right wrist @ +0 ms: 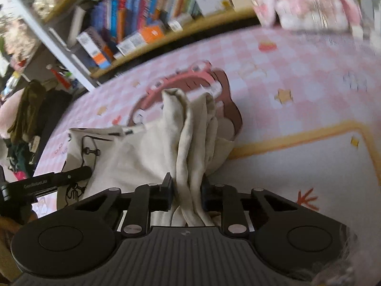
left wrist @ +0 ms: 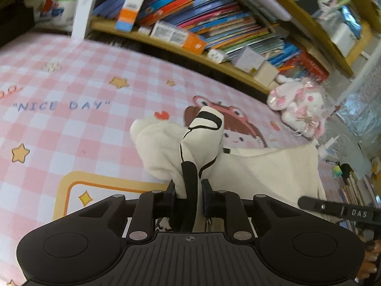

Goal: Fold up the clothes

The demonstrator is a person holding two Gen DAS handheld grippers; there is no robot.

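A cream garment (left wrist: 273,166) with black line print and a black trim strip lies partly lifted over a pink-and-white checked bed sheet (left wrist: 71,128). The left gripper (left wrist: 188,190) is clamped on a bunched fold of it, with the black strip running between the jaws and a printed end of cloth standing up just past them. The right gripper (right wrist: 187,190) is closed on another gathered bunch of the same garment (right wrist: 133,157), whose ribbed folds rise upright from the jaws; the rest spreads flat toward the left of that view, where a black drawstring lies on it. Each gripper's black body shows at the edge of the other's view, so the two are near one another with the cloth stretched between.

The sheet carries stars, the words "NICE DAY" and a cartoon girl in a frog hat. Behind the bed runs a wooden bookshelf (left wrist: 190,52) packed with colourful books (left wrist: 214,16), and a pink-and-white plush rabbit (left wrist: 300,104) sits at the sheet's far edge.
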